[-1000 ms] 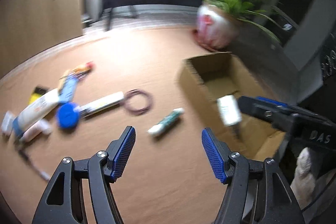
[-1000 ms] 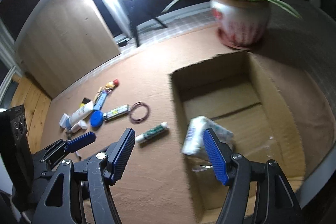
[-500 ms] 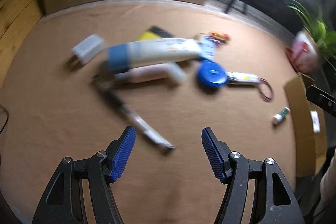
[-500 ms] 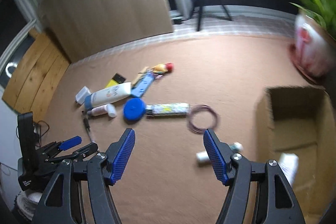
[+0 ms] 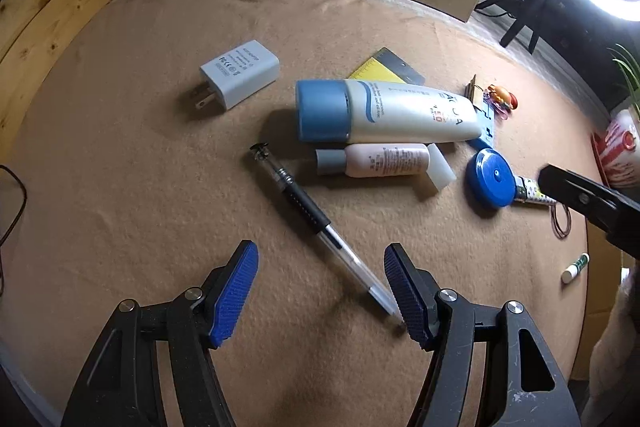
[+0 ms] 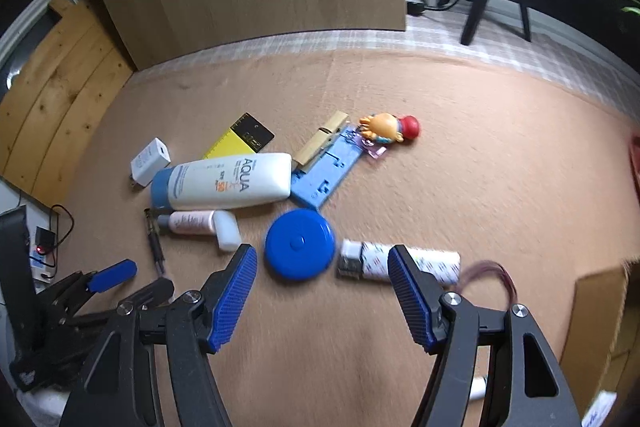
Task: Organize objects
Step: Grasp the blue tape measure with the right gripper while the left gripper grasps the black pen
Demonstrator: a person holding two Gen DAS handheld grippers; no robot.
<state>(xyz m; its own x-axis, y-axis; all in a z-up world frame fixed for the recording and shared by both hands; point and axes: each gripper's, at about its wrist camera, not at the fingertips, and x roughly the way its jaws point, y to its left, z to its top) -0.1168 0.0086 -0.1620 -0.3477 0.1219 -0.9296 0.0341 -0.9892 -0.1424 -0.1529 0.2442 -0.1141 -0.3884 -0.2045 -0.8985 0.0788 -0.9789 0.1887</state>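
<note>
Tan felt mat (image 5: 120, 187) is carrying clutter — the pen (image 5: 320, 223) is lying diagonally, its tip running toward the left gripper (image 5: 320, 291), jaws gaping empty; the right gripper (image 6: 322, 293) is hovering agape too.

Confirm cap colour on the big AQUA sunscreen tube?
Blue cap on a white sunscreen tube; clearest in the left wrist view.

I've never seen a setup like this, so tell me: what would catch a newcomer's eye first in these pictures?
Probably the big white sunscreen tube with a blue cap, lying on its side in the middle of a scatter of small things on the tan table cover. Next, the bright blue round disc just ahead of the open right gripper. A pen runs slantwise toward the open left gripper.
</note>
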